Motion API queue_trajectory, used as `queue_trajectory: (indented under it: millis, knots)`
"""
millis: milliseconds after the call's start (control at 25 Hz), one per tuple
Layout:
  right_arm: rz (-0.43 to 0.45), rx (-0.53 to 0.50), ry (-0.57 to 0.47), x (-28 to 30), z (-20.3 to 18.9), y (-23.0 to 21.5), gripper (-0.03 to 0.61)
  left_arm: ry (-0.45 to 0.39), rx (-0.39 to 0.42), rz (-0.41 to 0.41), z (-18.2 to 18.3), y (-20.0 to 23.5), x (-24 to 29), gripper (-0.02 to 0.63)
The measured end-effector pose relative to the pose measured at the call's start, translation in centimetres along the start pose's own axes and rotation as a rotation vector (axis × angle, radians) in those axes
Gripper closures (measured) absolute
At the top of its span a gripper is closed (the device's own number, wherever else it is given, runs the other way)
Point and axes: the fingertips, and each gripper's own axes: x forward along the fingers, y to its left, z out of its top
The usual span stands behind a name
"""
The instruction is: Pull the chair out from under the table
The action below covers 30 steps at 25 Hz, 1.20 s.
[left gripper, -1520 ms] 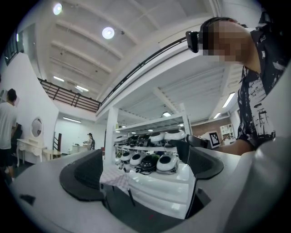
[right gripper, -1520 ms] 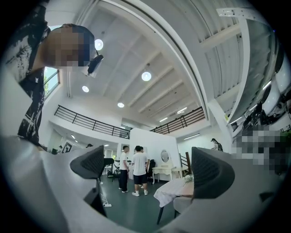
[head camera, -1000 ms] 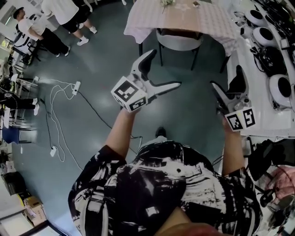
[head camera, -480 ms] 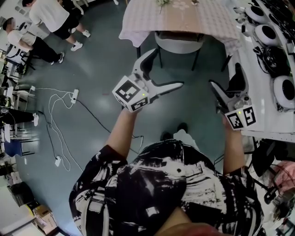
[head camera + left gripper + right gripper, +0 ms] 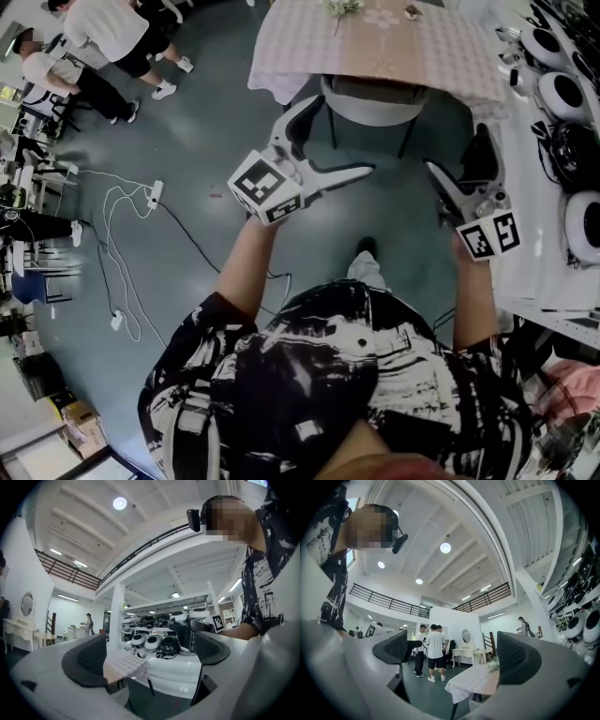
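Observation:
A table [image 5: 375, 42] under a checked cloth stands at the top of the head view. The grey chair [image 5: 367, 97] is tucked beneath its near edge, with only its curved back and dark legs showing. My left gripper [image 5: 337, 138] hovers in the air just short of the chair, open and empty. My right gripper [image 5: 460, 161] is held level with it to the right, also open and empty. The table [image 5: 123, 665] shows between the jaws in the left gripper view, with the chair [image 5: 117, 694] below it. In the right gripper view the table [image 5: 476, 681] appears again.
A long white bench [image 5: 553, 253] with round white devices [image 5: 562, 89] runs along the right, close to my right gripper. White cables and a power strip [image 5: 122, 202] lie on the floor at left. People [image 5: 108, 37] stand at the far left. A small flower bunch [image 5: 343, 7] sits on the table.
The person has stepped forward, one foot now showing ahead of the body. The table and chair have shifted slightly in the view. Both grippers stay open and in nearly the same place.

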Motion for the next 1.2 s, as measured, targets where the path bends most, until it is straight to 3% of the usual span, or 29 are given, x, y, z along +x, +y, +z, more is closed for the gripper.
queue_trajectory:
  millis: [320,520,840,1200]
  knots:
    - [0.056,0.039,0.029,4.7,-1.4,-10.8,0.008,0.036,-0.004,0.034,-1.1,6.3,9.9,0.05]
    - [0.063,0.067,0.041,6.2,-4.6,-15.5,0.008,0.078,-0.03,0.042,-4.9,8.9,13.2,0.051]
    - [0.058,0.07,0.102,9.1,-7.4,-18.1,0.008,0.1,-0.057,0.023,-7.5,13.1,15.3,0.051]
    - [0.04,0.023,0.209,16.0,-12.2,-21.9,0.008,0.135,-0.076,-0.04,-12.0,21.5,17.9,0.051]
